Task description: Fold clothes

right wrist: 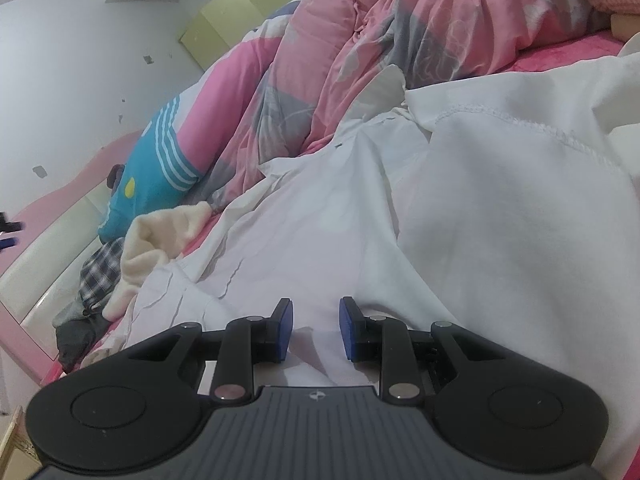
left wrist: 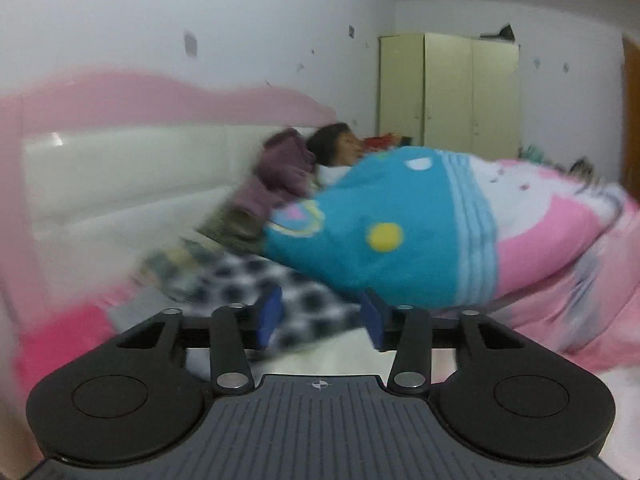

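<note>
Both claws released: right claw (right wrist: 315,330) poised over a crumpled white cotton garment (right wrist: 460,216); left claw (left wrist: 322,318) facing a blue-and-pink plush blanket (left wrist: 400,224).

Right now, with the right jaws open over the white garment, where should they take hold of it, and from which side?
Probably at the stitched hem of the white garment, coming from the near side along the bed. That edge lies exposed and raised on top of the folds, so the right gripper could close over it. The flat cloth directly under the jaws offers no ridge to pinch.

A pink bed (right wrist: 560,54) carries a white garment (right wrist: 500,220) and blanket (right wrist: 360,48).
</note>
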Motion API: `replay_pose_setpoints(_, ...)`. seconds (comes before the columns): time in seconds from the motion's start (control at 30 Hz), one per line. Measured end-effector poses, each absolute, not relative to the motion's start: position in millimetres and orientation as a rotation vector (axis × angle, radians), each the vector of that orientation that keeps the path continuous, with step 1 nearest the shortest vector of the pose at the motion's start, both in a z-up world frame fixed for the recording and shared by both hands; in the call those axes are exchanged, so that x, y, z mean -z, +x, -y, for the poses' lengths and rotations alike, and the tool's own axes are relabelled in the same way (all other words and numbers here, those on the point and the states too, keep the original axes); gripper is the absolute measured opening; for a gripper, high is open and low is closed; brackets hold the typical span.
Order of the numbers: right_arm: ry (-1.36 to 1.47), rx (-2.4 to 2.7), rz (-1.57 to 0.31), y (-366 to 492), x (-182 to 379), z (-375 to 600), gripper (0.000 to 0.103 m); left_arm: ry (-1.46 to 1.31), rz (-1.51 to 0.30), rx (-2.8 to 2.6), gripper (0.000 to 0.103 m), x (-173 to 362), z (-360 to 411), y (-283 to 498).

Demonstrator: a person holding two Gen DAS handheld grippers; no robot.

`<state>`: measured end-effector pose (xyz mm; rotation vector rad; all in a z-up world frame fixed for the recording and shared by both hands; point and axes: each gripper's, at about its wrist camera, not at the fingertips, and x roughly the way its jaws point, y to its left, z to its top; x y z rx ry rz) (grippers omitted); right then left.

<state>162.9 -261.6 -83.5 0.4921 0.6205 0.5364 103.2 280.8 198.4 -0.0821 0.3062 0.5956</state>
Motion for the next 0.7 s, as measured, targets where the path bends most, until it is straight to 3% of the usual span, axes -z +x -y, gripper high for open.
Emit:
replay_pose_setpoints(0.07, 0.490, -0.535, -0.621, 162.7, 83.3, 261.5, 0.027, -0.058, -0.405, -0.541, 0.053, -179.7, -274.6, 98.1)
replay_pose_setpoints(0.2, 0.482, -0.530, -0.623, 162.1, 82.9, 260.9, 0.027, -0.105, -0.687, -0.302, 0.068, -85.3, -243.7, 105.4)
replay_pose_setpoints(0.3, 0.479, -0.528, -0.626, 161.8, 82.4, 260.4, 0.027, -0.137, -0.860, -0.174, 0.068, -14.3, -213.9, 118.1)
replay_pose_setpoints(0.57, 0.456, -0.510, -0.629, 160.0, 81.1, 257.1, 0.026, 0.009, -0.788, -0.124, 0.075, 40.7, -174.7, 118.3)
replay_pose_setpoints(0.63, 0.457, -0.509, -0.630, 159.9, 81.3, 257.1, 0.026, 0.031, -0.752, -0.118, 0.069, 40.4, -175.7, 109.2)
replay_pose_setpoints(0.7, 0.457, -0.507, -0.630, 159.7, 81.3, 256.7, 0.026, 0.007, -0.717, -0.128, 0.047, 36.5, -183.3, 103.7)
